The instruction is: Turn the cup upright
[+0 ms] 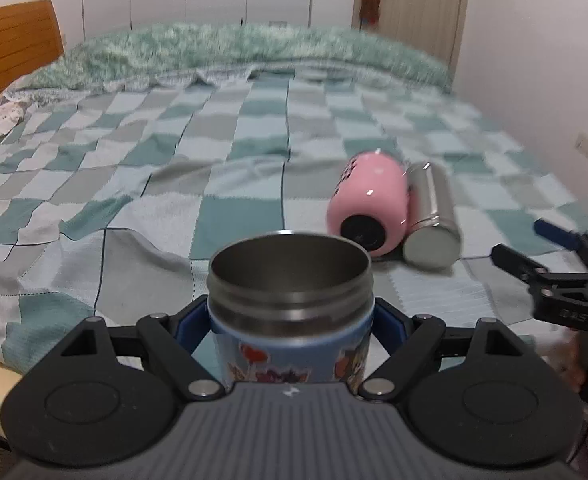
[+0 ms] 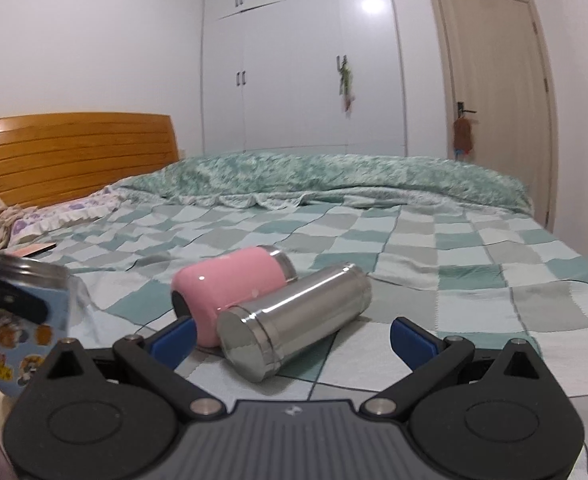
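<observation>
My left gripper [image 1: 290, 320] is shut on a blue cartoon-print cup [image 1: 294, 356] with a steel rim, held upright with its mouth up at the near edge of the bed; it also shows at the left in the right wrist view [image 2: 22, 320]. A pink cup [image 1: 367, 204] and a silver steel cup [image 1: 433, 216] lie on their sides, touching, on the checked bedspread. In the right wrist view the pink cup [image 2: 230, 284] and the silver cup [image 2: 294, 316] lie just ahead of my right gripper [image 2: 294, 340], which is open and empty.
The bed's checked cover [image 2: 453, 264] stretches ahead, with a rolled green blanket [image 2: 333, 176] at the back. A wooden headboard [image 2: 70, 156] and a pillow [image 2: 66, 216] are at the left. A wardrobe [image 2: 301, 64] and a door [image 2: 497, 92] stand behind.
</observation>
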Tool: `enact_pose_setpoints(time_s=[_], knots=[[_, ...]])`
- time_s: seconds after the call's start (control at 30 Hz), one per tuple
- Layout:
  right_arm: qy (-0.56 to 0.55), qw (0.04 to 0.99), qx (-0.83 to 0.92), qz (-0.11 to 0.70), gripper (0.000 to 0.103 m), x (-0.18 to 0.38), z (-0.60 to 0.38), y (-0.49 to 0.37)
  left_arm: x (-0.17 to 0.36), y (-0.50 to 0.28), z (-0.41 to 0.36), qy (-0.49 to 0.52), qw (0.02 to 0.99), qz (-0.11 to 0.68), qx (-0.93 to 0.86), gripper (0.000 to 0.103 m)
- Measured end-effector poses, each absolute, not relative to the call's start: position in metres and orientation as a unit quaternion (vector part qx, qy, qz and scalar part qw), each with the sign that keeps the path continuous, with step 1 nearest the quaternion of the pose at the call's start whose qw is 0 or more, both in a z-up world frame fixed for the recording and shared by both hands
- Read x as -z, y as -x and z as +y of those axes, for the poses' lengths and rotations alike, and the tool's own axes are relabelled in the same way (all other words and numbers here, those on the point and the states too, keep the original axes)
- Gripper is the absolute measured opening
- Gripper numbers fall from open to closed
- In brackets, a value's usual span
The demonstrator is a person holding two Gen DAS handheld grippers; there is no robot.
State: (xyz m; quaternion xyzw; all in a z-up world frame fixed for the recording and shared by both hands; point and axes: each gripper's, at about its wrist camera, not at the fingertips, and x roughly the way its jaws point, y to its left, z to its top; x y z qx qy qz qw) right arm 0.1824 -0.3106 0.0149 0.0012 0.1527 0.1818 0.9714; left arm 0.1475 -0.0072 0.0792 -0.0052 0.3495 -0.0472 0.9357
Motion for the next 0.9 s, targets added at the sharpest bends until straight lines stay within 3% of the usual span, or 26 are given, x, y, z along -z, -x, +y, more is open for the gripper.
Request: enact_pose_setpoints(time_s=[0.37,0.53,0.67,0.73,0.77,0.9], knots=[[-0.017,0.983,-0.137,0.121,0.103,-0.015,-0.321,-0.155,-0.069,-0.144,-0.027,-0.019,0.979,0.203,0.032,0.085],[-0.009,0.983,-0.132,0.123,0.103,-0.012,-0.320,-0.150,-0.027,-0.161,-0.040,-0.045,0.983,0.179,0.013,0.085],[-0.005,0.984,-0.132,0.121,0.103,-0.011,-0.319,-0.147,-0.028,-0.159,-0.043,-0.056,0.982,0.178,0.017,0.086],[-0.004,0.984,-0.132,0.122,0.103,-0.010,-0.318,-0.147,-0.029,-0.159,-0.043,-0.057,0.981,0.182,0.017,0.094],[-0.005,0.984,-0.132,0.122,0.103,-0.011,-0.318,-0.147,-0.029,-0.159,-0.043,-0.054,0.982,0.182,0.021,0.103],[-0.003,0.985,-0.134,0.111,0.103,-0.012,-0.316,-0.142,-0.041,-0.135,-0.035,-0.036,0.988,0.151,0.007,0.103]])
